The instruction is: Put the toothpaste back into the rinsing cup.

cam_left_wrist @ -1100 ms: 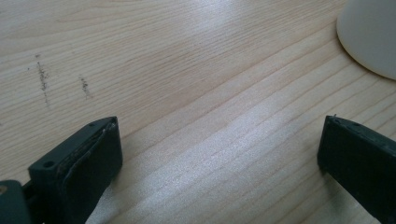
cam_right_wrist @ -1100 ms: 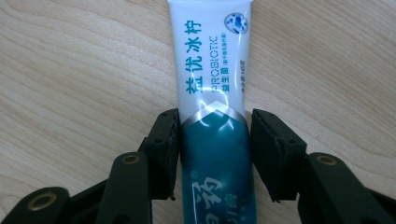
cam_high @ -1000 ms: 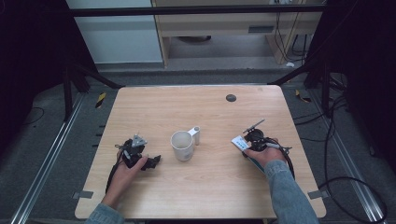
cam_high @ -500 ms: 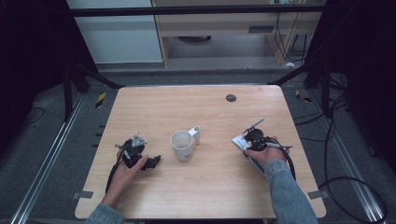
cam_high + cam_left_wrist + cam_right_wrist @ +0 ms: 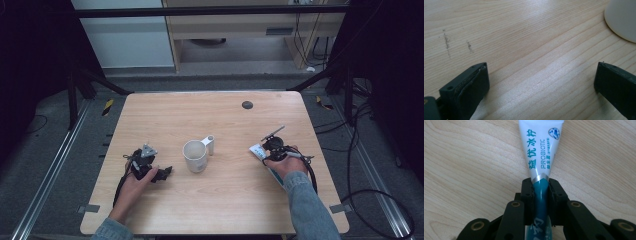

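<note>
Between the two black jaws in the right gripper view, the right gripper [image 5: 541,192] pinches a toothpaste tube [image 5: 540,150] across its narrow teal part, the pads pressing in from both sides; the jaws have just been closing onto it. From that pinch the tube runs straight away from the camera, its long axis in line with the gripper, widening into a flat white end that lies on the wooden table [image 5: 461,157]. Down the white face runs a column of teal Chinese characters, and beside it the word "PROBIOTIC" in grey capitals with a line of tiny print too small to read. A small blue round emblem sits near the far flat end, and a thin silver band marks where the white meets the teal. More white characters show on the teal part under the jaws, partly hidden.

Seen from the high view, the tube [image 5: 258,151] lies on the right part of the table [image 5: 225,210], its white end toward the middle of the table and the right gripper [image 5: 275,148] over it in the person's right hand [image 5: 284,165].

Farther left, the left gripper [image 5: 165,172] rests low over the wood with its jaws spread wide and bare wood between them. A white mug [image 5: 195,156] stands between the two grippers, touched by neither.
</note>
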`<state>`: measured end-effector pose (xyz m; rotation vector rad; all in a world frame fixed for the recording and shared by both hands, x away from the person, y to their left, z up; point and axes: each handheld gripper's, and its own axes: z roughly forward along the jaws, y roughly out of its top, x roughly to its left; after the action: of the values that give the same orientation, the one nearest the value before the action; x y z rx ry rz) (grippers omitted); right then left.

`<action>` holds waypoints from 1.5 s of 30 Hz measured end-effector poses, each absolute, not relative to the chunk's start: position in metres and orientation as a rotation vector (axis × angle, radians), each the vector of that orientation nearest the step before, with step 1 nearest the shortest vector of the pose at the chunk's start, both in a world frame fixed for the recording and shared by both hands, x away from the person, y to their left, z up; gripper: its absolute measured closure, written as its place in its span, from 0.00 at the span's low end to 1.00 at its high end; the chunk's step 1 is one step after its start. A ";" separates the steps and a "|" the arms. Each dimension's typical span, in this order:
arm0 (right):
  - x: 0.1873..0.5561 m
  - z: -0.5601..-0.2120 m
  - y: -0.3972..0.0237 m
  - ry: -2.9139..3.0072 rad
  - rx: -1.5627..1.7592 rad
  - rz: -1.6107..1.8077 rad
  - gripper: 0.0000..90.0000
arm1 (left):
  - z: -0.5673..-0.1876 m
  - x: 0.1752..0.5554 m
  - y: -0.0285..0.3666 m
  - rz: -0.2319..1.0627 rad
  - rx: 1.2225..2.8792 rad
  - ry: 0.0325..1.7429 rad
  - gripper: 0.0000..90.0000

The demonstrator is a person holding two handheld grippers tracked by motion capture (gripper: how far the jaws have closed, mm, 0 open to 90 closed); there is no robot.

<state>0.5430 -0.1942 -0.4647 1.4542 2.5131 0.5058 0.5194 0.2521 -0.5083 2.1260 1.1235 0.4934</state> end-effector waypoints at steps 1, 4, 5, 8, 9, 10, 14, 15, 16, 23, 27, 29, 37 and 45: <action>0.543 -0.464 -0.195 2.513 1.458 0.513 0.86 | -0.508 0.519 0.252 0.493 2.126 1.124 0.00; 0.543 -0.463 -0.196 2.513 1.459 0.526 0.86 | -0.508 0.519 0.252 0.493 2.125 1.124 0.00; 0.543 -0.463 -0.197 2.514 1.467 0.527 0.87 | -0.508 0.519 0.252 0.493 2.126 1.124 0.00; 0.542 -0.460 -0.198 2.513 1.477 0.541 0.87 | -0.508 0.519 0.252 0.493 2.125 1.124 0.00; 0.541 -0.458 -0.198 2.511 1.494 0.553 0.87 | -0.508 0.519 0.252 0.493 2.125 1.124 0.00; 0.541 -0.457 -0.199 2.508 1.479 0.562 0.87 | -0.508 0.519 0.252 0.493 2.126 1.124 0.00; 0.539 -0.448 -0.201 2.499 1.483 0.568 0.87 | -0.508 0.519 0.252 0.493 2.125 1.124 0.00; 0.539 -0.445 -0.202 2.493 1.474 0.574 0.87 | -0.508 0.519 0.252 0.493 2.125 1.124 0.00; 0.539 -0.443 -0.202 2.487 1.484 0.585 0.87 | -0.508 0.519 0.252 0.493 2.125 1.124 0.00; 0.538 -0.427 -0.206 2.448 1.466 0.641 0.87 | -0.508 0.519 0.252 0.493 2.125 1.124 0.00; 0.537 -0.418 -0.204 2.422 1.462 0.689 0.87 | -0.508 0.519 0.252 0.493 2.125 1.124 0.00; 0.537 -0.415 -0.202 2.401 1.462 0.713 0.87 | -0.508 0.519 0.252 0.493 2.126 1.124 0.00; 0.537 -0.403 -0.198 2.312 1.451 0.827 0.87 | -0.508 0.519 0.252 0.493 2.125 1.124 0.00; 0.538 -0.388 -0.187 2.251 1.412 0.926 0.87 | -0.508 0.519 0.252 0.493 2.126 1.124 0.00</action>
<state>0.5378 -0.1867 -0.3876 1.4119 2.2508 0.9264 0.5194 0.2521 -0.5083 2.1255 1.1242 0.4930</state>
